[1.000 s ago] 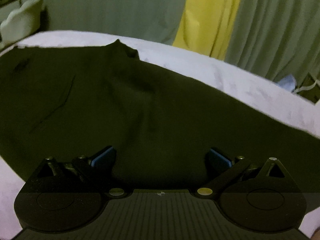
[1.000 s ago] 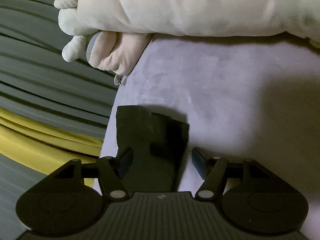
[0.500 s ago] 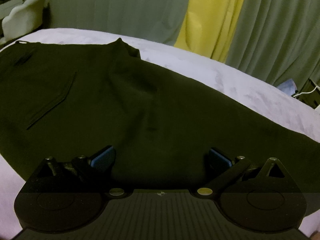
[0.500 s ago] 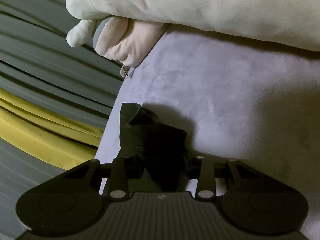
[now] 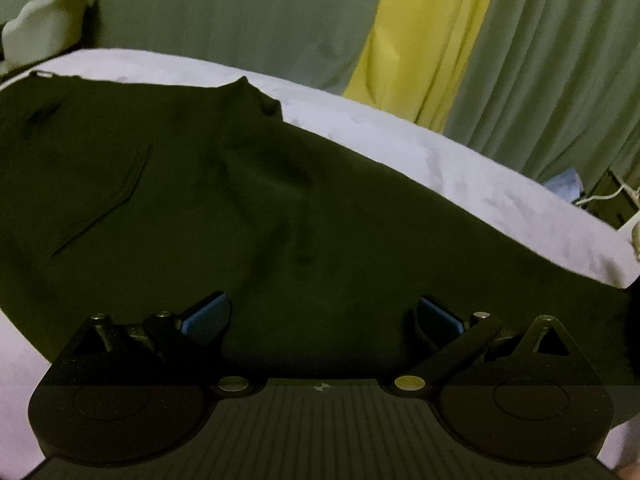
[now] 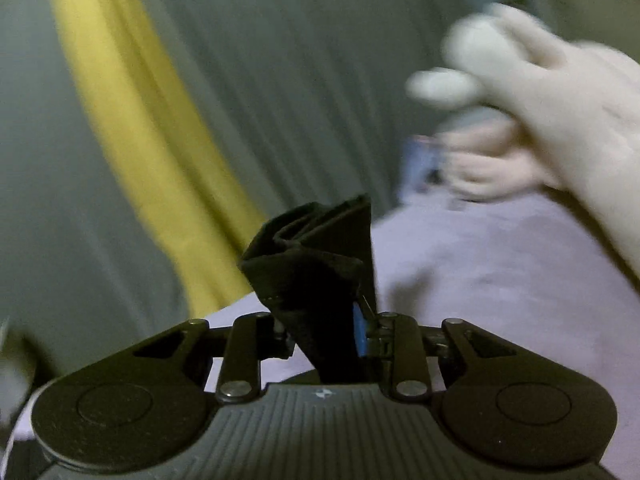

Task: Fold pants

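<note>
— How many claws, how many pants?

— Two claws, one pair of pants (image 5: 248, 216). The left claw (image 5: 322, 314) sits low over the pants, its jaws spread wide, holding nothing. The right claw (image 6: 320, 332) is clamped on a bunched end of the pants, lifted above the bed (image 5: 460, 168).

— Which way do they lie?

— Flat on the bed, long axis left to right in the left view. Curtains (image 5: 440, 40) hang behind.

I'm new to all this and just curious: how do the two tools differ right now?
The left tool is open, its blue-padded fingers wide apart above the flat dark pants. The right tool is shut on a bunched end of the pants, raised above the lilac bed. Its view is blurred; the left's is sharp. Both look alike.
</note>
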Available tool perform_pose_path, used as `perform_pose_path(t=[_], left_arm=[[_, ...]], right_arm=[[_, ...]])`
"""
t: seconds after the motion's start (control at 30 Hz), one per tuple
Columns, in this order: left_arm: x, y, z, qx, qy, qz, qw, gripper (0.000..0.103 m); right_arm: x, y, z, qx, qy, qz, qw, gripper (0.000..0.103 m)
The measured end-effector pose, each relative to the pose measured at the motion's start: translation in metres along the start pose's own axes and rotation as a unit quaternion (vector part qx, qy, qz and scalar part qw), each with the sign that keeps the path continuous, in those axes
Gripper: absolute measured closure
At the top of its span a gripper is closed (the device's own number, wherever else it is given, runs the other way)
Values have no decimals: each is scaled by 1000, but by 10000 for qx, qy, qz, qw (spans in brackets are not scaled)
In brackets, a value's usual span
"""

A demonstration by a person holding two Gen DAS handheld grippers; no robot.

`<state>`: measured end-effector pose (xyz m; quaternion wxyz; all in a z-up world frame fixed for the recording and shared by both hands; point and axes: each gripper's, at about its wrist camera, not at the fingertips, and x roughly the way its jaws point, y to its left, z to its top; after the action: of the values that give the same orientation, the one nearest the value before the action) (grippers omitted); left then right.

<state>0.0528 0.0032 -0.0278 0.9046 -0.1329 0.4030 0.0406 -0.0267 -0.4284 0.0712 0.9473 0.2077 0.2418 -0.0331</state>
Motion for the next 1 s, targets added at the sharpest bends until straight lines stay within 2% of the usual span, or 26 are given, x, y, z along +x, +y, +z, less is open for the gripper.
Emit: perform_pose_path(t=[0.17, 0.33, 0.37, 0.47, 0.5, 0.53, 0.57, 0.6, 0.7, 0.73, 0.8, 0.83, 0.87, 0.9, 0.93, 0.97, 1.0], left_arm=[[-4, 6, 0, -123, 3, -106, 9999, 0], [-5, 10, 1, -208, 10, -159, 9997, 0], [-4, 10, 1, -221, 14, -165, 9996, 0], [-3, 10, 2, -228, 24, -174, 9996, 0], [-2, 10, 2, -222, 27, -169, 9996, 0], [-2, 10, 2, -210, 32, -160, 9996, 0], [-1, 9, 3, -190, 35, -152, 9997, 0], [-1, 9, 3, -179, 31, -143, 9997, 0], [-2, 8, 3, -210, 24, -160, 9996, 0], [-3, 9, 2, -235, 20, -207, 9995, 0], [-4, 11, 1, -293, -19, -391, 9988, 0], [-5, 10, 1, -303, -42, -477, 9984, 0], [-6, 9, 0, -293, -76, -572, 9979, 0], [-7, 6, 0, -266, -118, -668, 9973, 0], [-9, 4, -1, -209, -150, -780, 9966, 0], [-9, 1, -1, -148, -143, -924, 9955, 0], [-8, -1, -2, -118, -111, -1064, 9942, 0]], right_arm=[[12, 89, -53, -880, 447, 639, 9931, 76], [35, 145, -127, -1423, 1338, 1239, 9729, 76], [40, 152, -141, -1501, 1535, 1272, 9684, 76], [50, 162, -172, -1994, 1953, 983, 9552, 72], [51, 162, -173, -2070, 2090, 999, 9505, 64], [48, 161, -169, -2012, 2232, 1149, 9468, 56], [44, 159, -163, -1863, 2346, 1328, 9448, 35], [38, 155, -156, -1652, 2415, 1488, 9446, 20], [17, 133, -137, -894, 2198, 1862, 9534, 18], [13, 120, -131, -592, 2070, 1854, 9588, 18], [13, 94, -122, -31, 1782, 1489, 9727, 19], [15, 79, -120, 227, 1677, 1218, 9780, 20], [19, 64, -119, 440, 1670, 950, 9804, 31], [25, 49, -120, 639, 1725, 690, 9805, 60], [31, 36, -124, 795, 1821, 450, 9790, 75], [38, 24, -126, 993, 1926, 256, 9759, 100], [42, 11, -130, 1342, 2001, 202, 9703, 103]])
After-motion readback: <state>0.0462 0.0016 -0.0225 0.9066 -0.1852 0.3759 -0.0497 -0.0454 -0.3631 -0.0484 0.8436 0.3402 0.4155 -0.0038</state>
